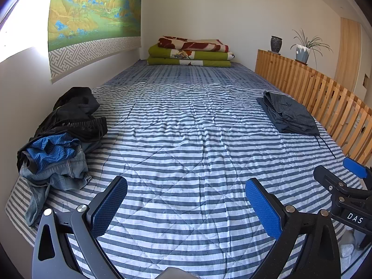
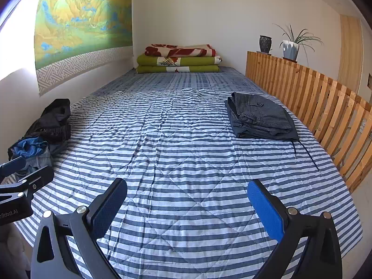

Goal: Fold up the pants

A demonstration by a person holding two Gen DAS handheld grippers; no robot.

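Observation:
A heap of unfolded clothes (image 1: 58, 139) lies at the bed's left edge by the wall: black pants on top, a blue striped garment and pale jeans below; the same heap (image 2: 44, 137) shows in the right wrist view. A folded stack of dark grey pants (image 1: 290, 116) (image 2: 260, 118) rests at the right, beside the wooden rail. My left gripper (image 1: 186, 207) hovers open over the striped quilt, holding nothing. My right gripper (image 2: 186, 209) is open too and empty; it also shows at the right edge of the left wrist view (image 1: 344, 186).
The striped quilt (image 1: 186, 139) covers the bed. Folded green and red blankets (image 1: 189, 51) are stacked at the far end. A wooden slat rail (image 1: 325, 97) runs along the right side, with a vase (image 1: 276, 44) and a potted plant (image 1: 302, 51) on it. A wall scroll (image 1: 93, 18) hangs at the left.

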